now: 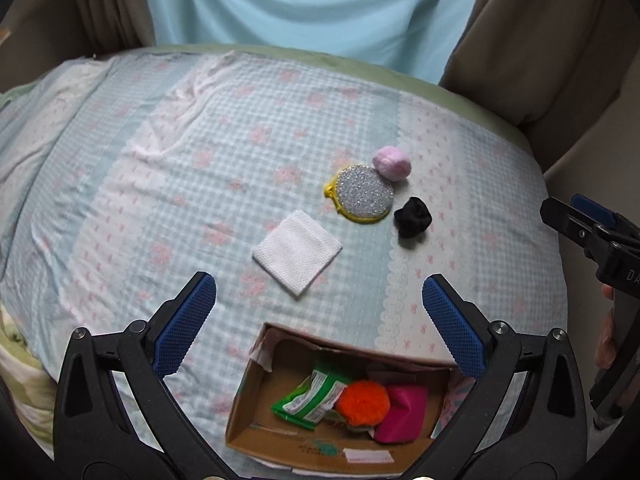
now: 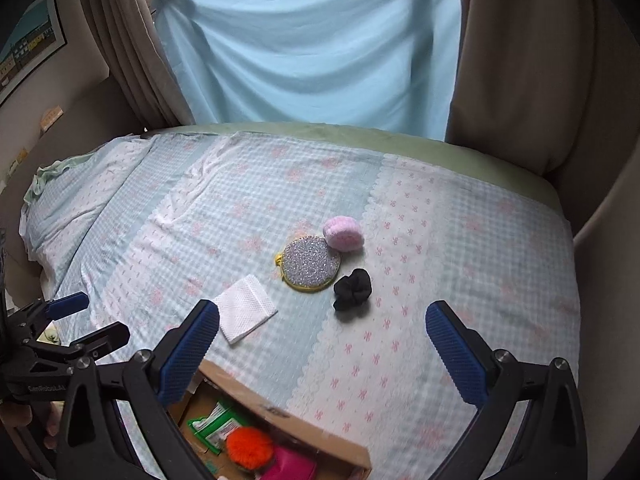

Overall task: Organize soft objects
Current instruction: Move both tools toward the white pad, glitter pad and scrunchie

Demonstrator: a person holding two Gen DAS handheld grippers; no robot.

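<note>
On the bed lie a white folded cloth, a silver glitter round pad with a yellow rim, a pink fluffy ball and a black scrunchie. A cardboard box near me holds a green packet, an orange pompom and a magenta pouch. My left gripper is open and empty above the box. My right gripper is open and empty, right of the box.
The bed has a blue-and-pink checked cover with a green sheet edge at the back. A light blue cloth and beige curtains hang behind it. The other gripper shows at each view's edge.
</note>
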